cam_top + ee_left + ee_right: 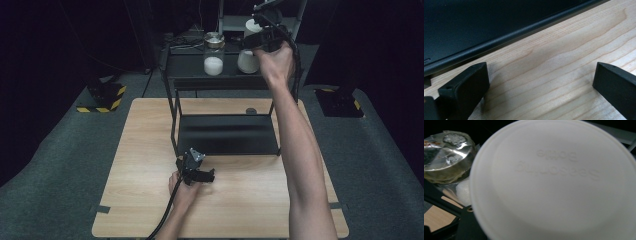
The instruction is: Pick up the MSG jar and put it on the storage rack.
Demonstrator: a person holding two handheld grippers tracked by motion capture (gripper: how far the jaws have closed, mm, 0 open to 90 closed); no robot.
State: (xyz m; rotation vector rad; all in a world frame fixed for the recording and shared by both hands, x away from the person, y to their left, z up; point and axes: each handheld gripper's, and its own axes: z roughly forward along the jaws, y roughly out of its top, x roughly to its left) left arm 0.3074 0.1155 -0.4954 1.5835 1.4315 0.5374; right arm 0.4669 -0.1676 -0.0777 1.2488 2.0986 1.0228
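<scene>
The wooden table (150,165) runs from the near edge out to twelve o'clock, and a black two-tier metal rack (227,134) stands on its far half. The rack's lower shelf lies dark and flat at the centre, and its upper shelf sits beyond it at twelve o'clock.

The person's right arm stretches long from five o'clock up to one o'clock, forearm nearly straight, wrist raised over the upper shelf. The right gripper (264,37) at its end is clamped on a white seasoning bottle (248,55), which hangs directly under the hand at the right end of the upper shelf. In the right gripper view the bottle's white round end (556,182) sits right up against the camera with raised lettering on it, so close that the jaws themselves are hidden behind it.

At nine o'clock from that bottle, just beside it on the same shelf, stands a glass jar (213,54) with a metal lid, half full of white powder.

The left hand rests low at six o'clock on the table, just in front of the rack's lower shelf. The left gripper (196,169) points toward the rack, and its jaws stand wide apart over bare wood.
</scene>
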